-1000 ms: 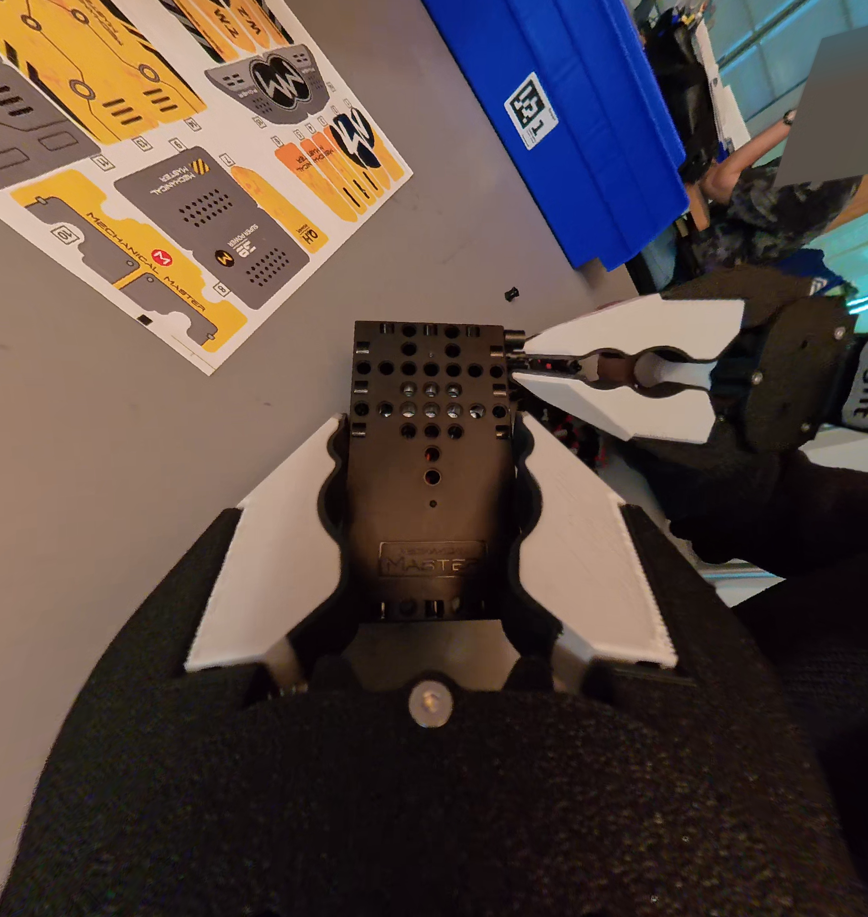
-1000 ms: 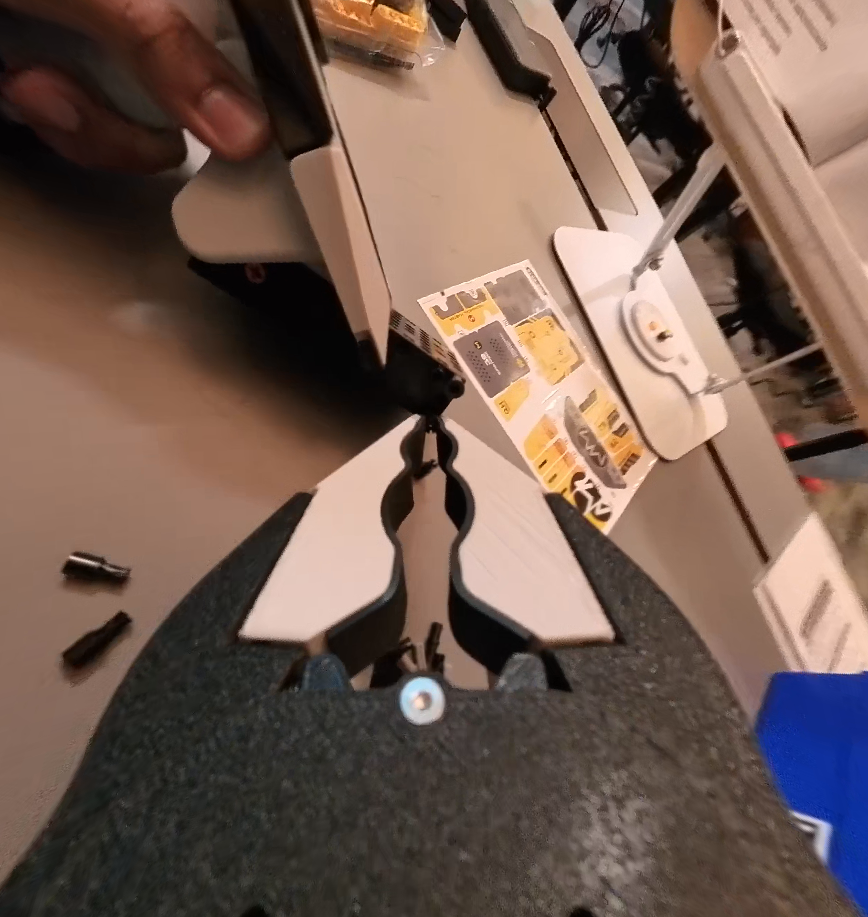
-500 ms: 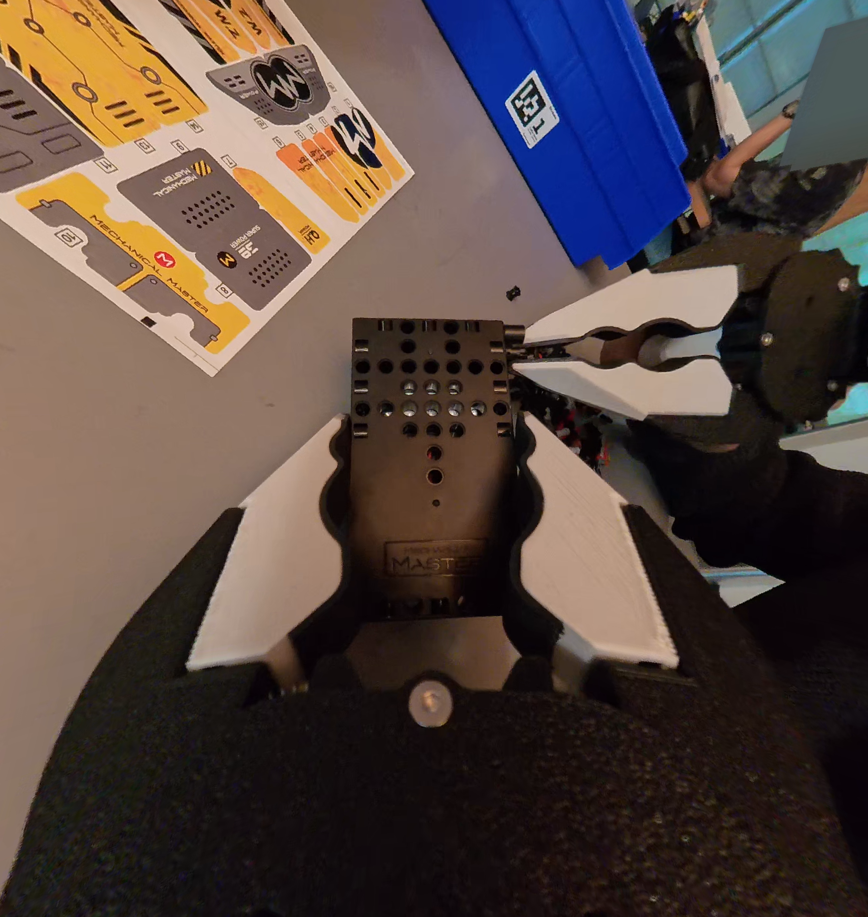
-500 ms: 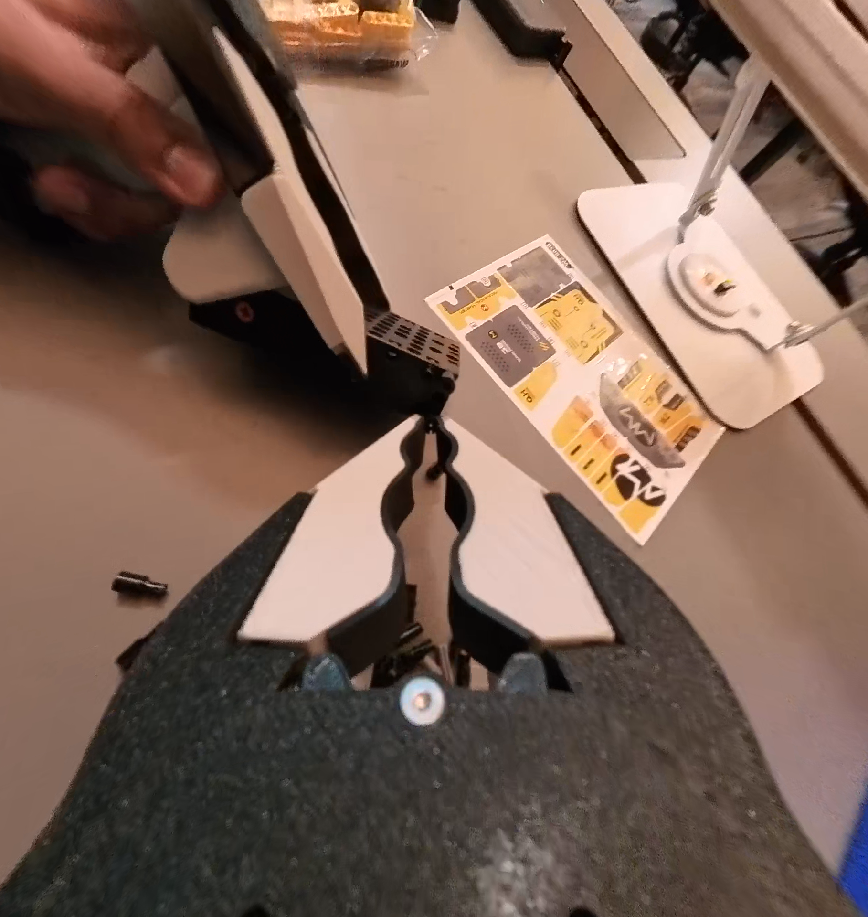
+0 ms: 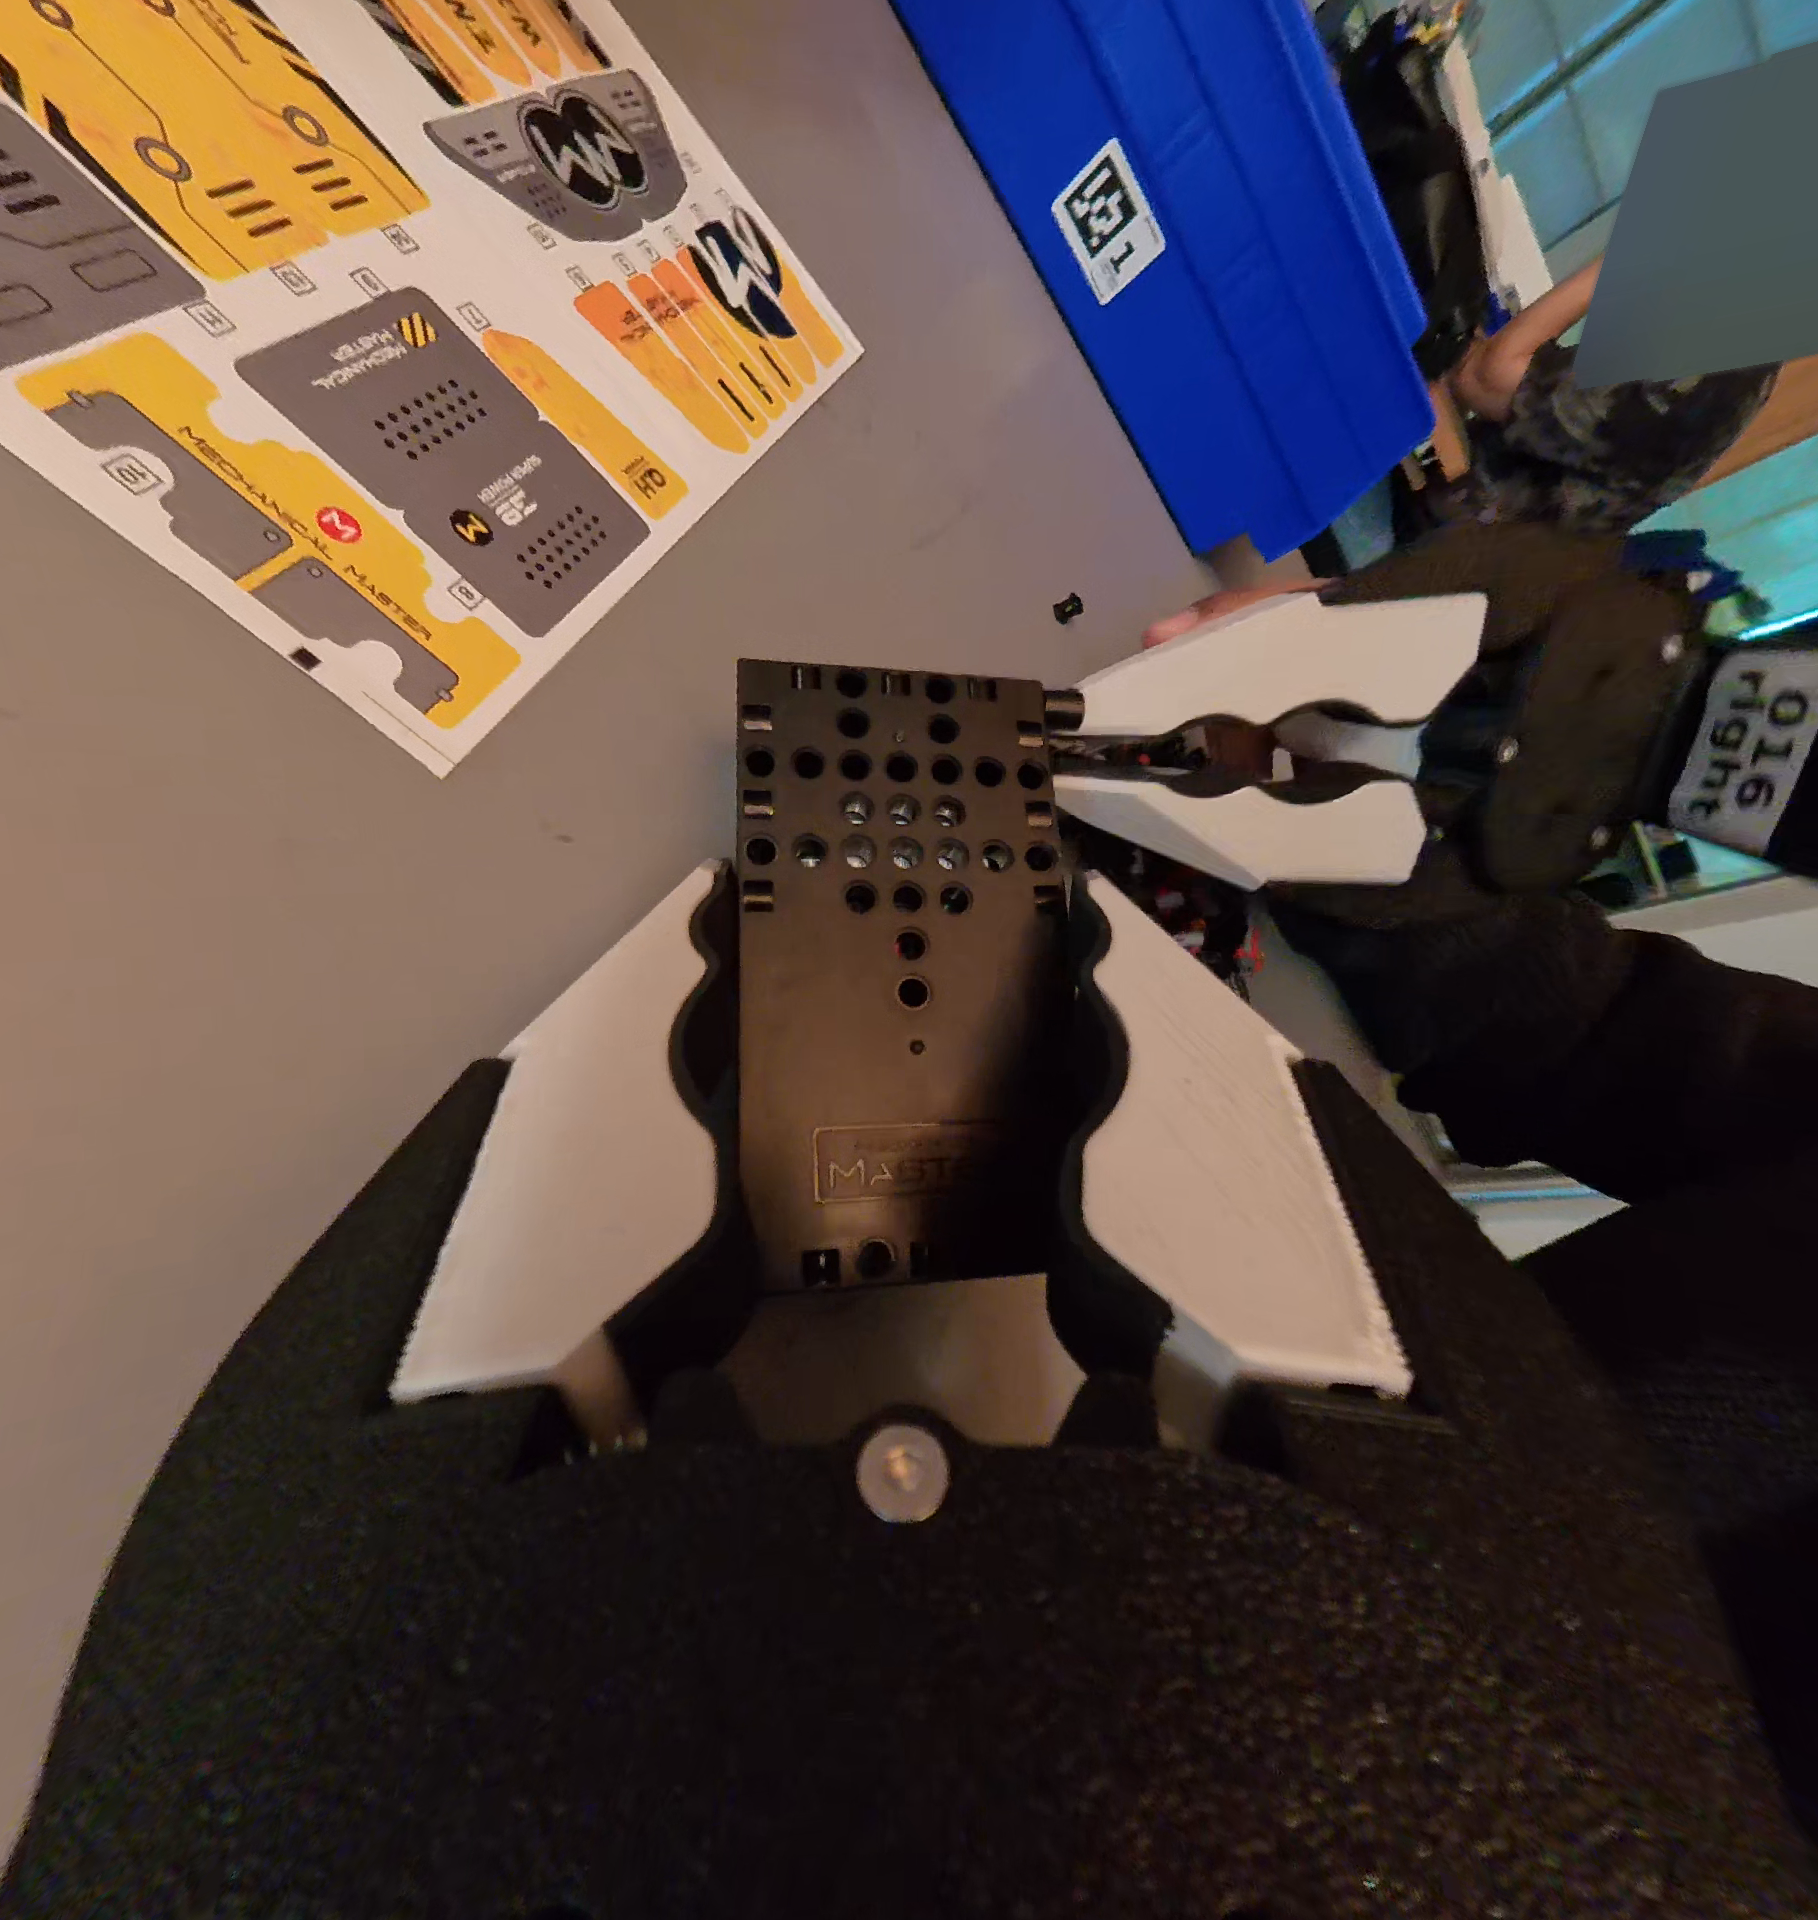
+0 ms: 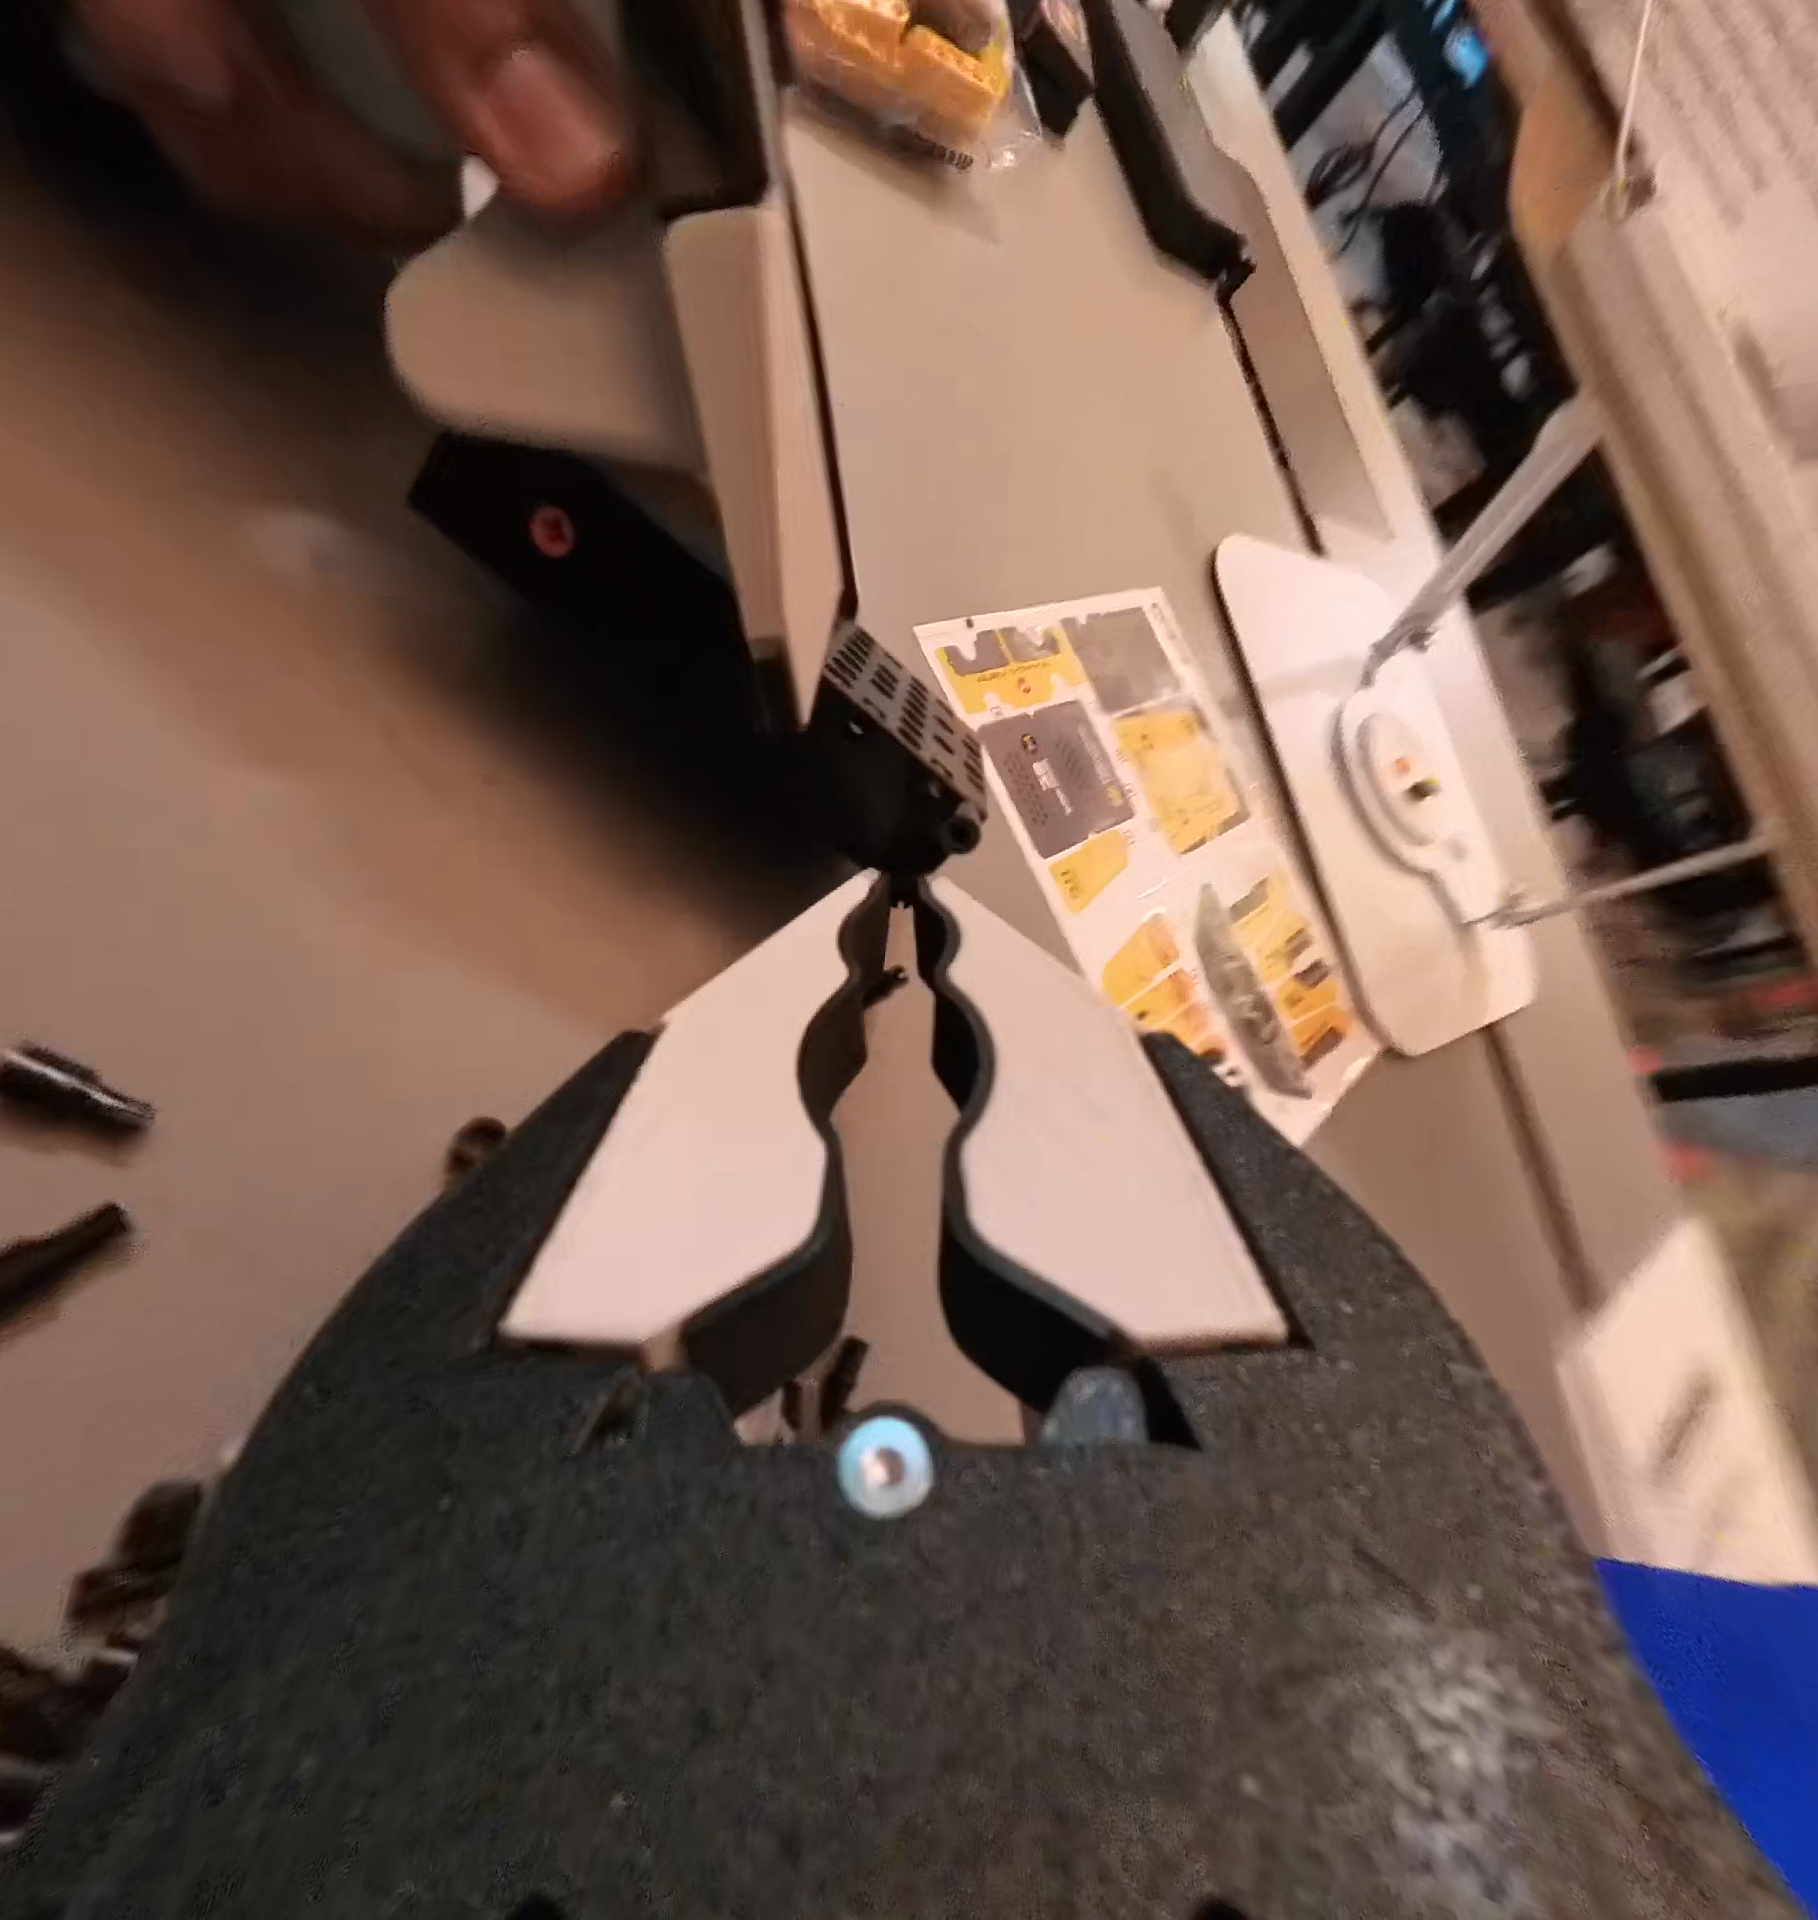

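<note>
The left gripper [image 5: 900,883] clamps a black perforated block [image 5: 897,935] by its two long sides, white fingers [image 5: 593,1122] pressed flat against it. The block is a rigid rectangular plastic piece, its far half drilled with rows of round holes, its near half smooth with an embossed plate.

At the block's far right corner, the right gripper [image 5: 1066,743] comes in sideways, its jaws drawn nearly together on a small black pin [image 5: 1063,712] that sits against the block's edge. In the right wrist view the same tips [image 6: 900,883] meet at the block's corner [image 6: 910,800], though that view is blurred.

Beyond the block, to its left, a glossy sticker sheet [image 5: 365,343] in yellow and grey lies flat on the grey table [image 5: 209,935]. A tiny black piece [image 5: 1068,606] lies on the table just past the block. Farther right of it stands a blue plastic bin [image 5: 1196,260], its contents not visible. In the right wrist view, loose black pins [image 6: 63,1091] lie left of the block, and a white lamp base [image 6: 1372,790] sits beyond the sheet.
</note>
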Motion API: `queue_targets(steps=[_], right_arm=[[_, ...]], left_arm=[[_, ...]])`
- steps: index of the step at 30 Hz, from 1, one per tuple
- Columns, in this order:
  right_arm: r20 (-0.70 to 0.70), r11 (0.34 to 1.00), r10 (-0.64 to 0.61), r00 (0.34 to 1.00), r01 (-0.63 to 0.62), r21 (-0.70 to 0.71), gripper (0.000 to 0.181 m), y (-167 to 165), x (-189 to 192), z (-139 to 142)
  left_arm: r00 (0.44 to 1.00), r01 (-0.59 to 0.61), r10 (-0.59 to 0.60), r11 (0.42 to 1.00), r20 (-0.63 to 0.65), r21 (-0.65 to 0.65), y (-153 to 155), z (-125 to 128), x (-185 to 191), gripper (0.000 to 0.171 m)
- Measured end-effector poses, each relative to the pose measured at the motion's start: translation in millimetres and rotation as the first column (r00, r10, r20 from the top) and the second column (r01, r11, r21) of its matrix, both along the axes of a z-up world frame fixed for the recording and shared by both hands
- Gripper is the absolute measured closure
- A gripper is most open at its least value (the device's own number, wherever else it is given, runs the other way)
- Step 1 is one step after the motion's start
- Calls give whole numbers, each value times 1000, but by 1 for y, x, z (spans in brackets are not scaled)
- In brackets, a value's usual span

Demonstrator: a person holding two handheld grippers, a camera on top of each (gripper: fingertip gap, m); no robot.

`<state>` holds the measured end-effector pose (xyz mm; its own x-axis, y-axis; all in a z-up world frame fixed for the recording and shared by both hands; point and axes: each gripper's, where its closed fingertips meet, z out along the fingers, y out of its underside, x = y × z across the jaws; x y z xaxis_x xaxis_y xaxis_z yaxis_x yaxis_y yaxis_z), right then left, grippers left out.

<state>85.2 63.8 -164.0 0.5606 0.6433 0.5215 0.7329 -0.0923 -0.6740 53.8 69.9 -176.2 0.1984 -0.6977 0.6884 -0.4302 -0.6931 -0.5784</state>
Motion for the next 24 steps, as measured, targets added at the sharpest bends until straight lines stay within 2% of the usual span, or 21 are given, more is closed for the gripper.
queue_targets(steps=[2,3,7,11,13,15,17,24], right_arm=[[116,997,27,993,-36,70,177,1,0,0],[112,997,24,993,-32,69,177,1,0,1],[-16,1000,-9,1000,9,-13,177,3,0,2],[-29,998,-49,998,48,-32,176,3,1,2],[-51,997,-48,998,45,-56,175,0,1,-1],[-93,995,-35,995,26,-91,162,-5,0,-4],[-133,993,-33,991,18,-114,157,-8,1,-2],[-296,996,-85,951,71,-57,157,-6,35,36]], left_arm=[[1000,-3,3,1000,0,6,0,0,0,109],[1000,-4,4,1000,6,-4,1,1,0,109],[1000,-5,5,1000,15,-26,2,2,0,108],[1000,-3,3,1000,10,-11,1,2,0,108],[1000,8,-7,999,-11,43,0,0,0,109],[1000,15,-12,996,-28,90,-1,-2,1,109],[999,19,-16,994,-32,105,-1,-2,1,108],[999,46,-46,995,-9,88,-3,0,-2,108]])
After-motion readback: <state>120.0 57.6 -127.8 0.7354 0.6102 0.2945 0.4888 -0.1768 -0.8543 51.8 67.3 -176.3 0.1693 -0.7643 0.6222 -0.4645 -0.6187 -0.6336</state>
